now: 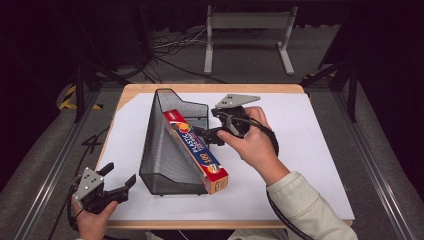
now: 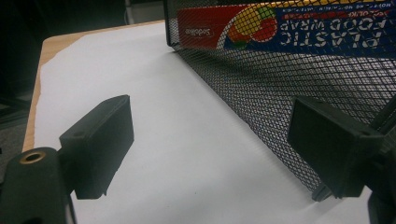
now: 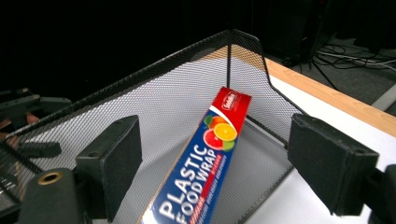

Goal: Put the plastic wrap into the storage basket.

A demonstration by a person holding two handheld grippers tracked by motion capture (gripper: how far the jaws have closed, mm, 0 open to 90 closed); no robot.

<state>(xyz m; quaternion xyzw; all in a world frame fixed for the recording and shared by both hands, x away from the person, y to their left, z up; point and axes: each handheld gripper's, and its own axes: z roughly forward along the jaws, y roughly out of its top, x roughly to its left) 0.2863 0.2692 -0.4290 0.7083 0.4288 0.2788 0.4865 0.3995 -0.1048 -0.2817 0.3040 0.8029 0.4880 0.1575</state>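
A black mesh file holder (image 1: 162, 155) stands on the white sheet in the middle of the table. A long red and blue plastic food wrap box (image 1: 197, 150) leans inside it, its lower end sticking out of the open front. My right gripper (image 1: 207, 136) is open just right of the box, its jaws pointing at it without touching. In the right gripper view the box (image 3: 212, 154) lies ahead between the wide jaws, with the holder's mesh wall (image 3: 154, 107) behind it. My left gripper (image 1: 120, 175) is open at the table's front left corner, facing the holder's mesh side (image 2: 280, 93).
A white sheet (image 1: 300, 135) covers the wooden table (image 1: 200, 88), whose edges show at the back and front. A grey metal stand (image 1: 247, 22) and cables lie on the floor beyond. To the holder's right the sheet is bare.
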